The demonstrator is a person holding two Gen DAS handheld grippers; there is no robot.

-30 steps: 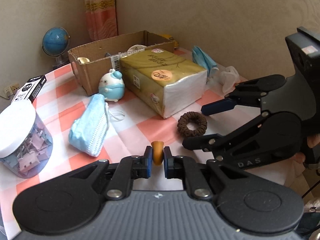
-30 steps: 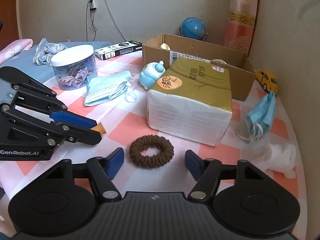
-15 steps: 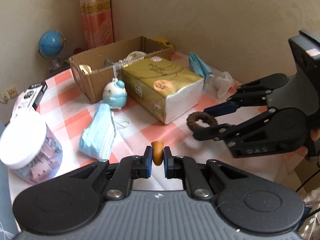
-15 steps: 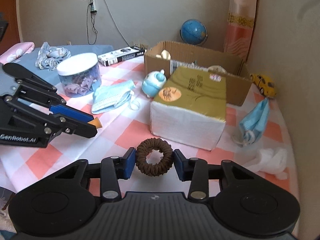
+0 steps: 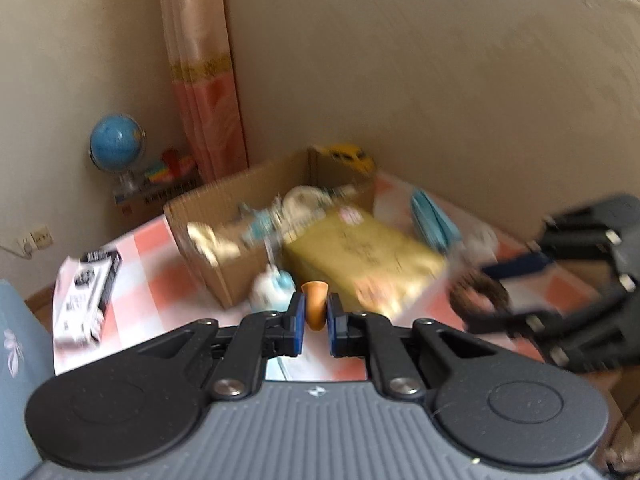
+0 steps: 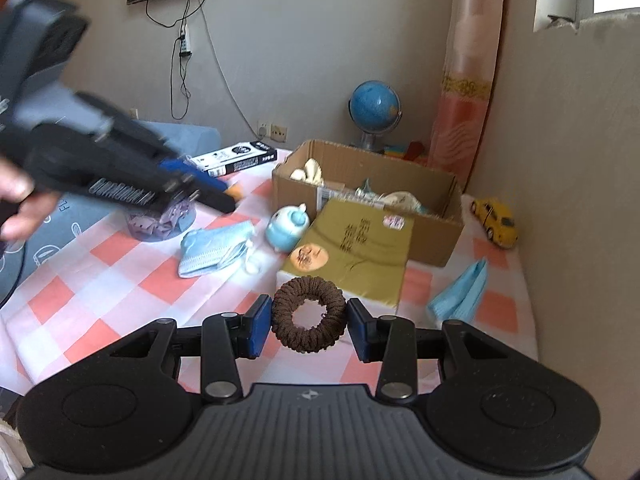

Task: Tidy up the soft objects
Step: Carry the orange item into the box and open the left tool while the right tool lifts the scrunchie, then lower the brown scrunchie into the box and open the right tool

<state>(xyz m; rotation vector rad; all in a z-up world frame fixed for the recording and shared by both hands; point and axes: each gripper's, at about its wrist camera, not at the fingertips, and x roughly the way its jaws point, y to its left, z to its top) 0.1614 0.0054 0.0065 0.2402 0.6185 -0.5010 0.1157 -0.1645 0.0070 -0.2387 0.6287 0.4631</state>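
Jaws of the right gripper (image 6: 307, 322) are clamped on the brown fuzzy hair scrunchie (image 6: 308, 312), now lifted clear of the checked desk (image 6: 120, 280), where it lay a second ago. A small orange rubber piece (image 5: 315, 308) is pinched by the left gripper (image 5: 315, 326). Drop-off into the open cardboard box (image 6: 432, 240) is judged next.

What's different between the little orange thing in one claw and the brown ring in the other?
The orange piece is small, smooth and solid, while the brown hair tie is a larger, ridged, fuzzy ring with an open middle. The left gripper has its fingers nearly together on the piece; the right gripper stands wider around the tie. Both are held above the checked tablecloth.
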